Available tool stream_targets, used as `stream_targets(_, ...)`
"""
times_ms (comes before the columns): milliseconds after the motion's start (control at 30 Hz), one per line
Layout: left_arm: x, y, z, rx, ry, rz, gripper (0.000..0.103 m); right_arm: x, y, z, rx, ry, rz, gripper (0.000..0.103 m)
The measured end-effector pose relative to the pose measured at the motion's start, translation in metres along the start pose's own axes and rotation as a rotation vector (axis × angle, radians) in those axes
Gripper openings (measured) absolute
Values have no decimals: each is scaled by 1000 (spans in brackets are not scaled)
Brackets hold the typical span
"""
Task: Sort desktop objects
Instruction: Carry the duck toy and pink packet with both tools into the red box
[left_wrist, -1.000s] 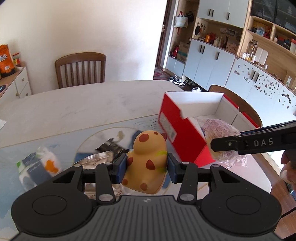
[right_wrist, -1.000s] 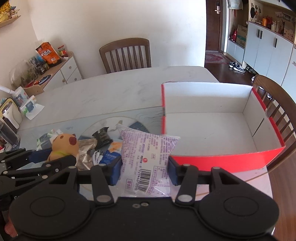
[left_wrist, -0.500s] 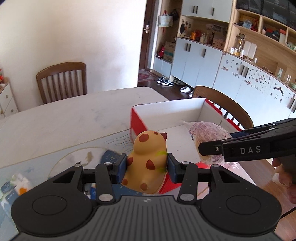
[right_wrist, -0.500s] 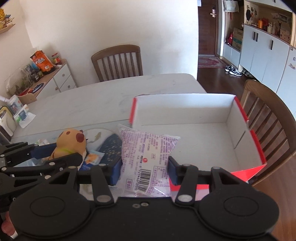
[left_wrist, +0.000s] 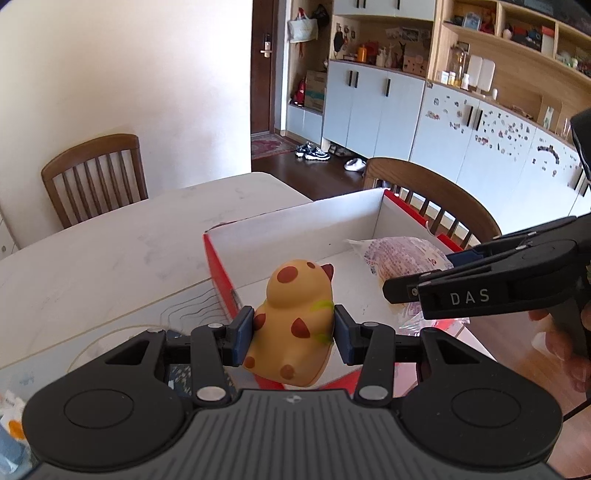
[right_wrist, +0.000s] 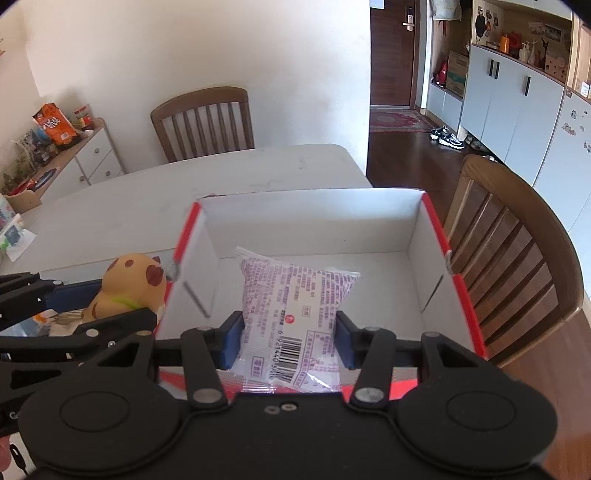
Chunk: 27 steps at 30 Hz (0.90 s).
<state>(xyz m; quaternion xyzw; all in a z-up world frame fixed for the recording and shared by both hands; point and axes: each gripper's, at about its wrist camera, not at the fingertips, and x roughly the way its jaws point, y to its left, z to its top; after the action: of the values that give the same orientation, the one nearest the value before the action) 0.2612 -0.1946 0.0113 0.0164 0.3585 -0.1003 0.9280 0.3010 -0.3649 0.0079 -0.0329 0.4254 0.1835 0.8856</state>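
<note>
Left tool (left_wrist: 293, 334) gripping spotted toy (left_wrist: 295, 317); right tool (right_wrist: 287, 339) gripping snack packet (right_wrist: 295, 314). Both above red box (right_wrist: 463, 295), unreleased. Clutter left on desk (left_wrist: 110, 266) behind left tool.

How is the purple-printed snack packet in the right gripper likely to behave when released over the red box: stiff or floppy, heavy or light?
The snack packet looks puffed and crinkly, so probably light and soft. Its film looks glossy, so possibly slippery between the right gripper pads. It should land flat in the red box, unlikely to roll.
</note>
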Motion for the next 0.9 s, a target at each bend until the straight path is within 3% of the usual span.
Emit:
stream_targets(500,70,-16,17,89,106,-5,44,56,-36,27,-49,35,-38,50)
stream_targets(900,116,-22,17,145,249,5,44,111,-37,24,-131,140,-52,50)
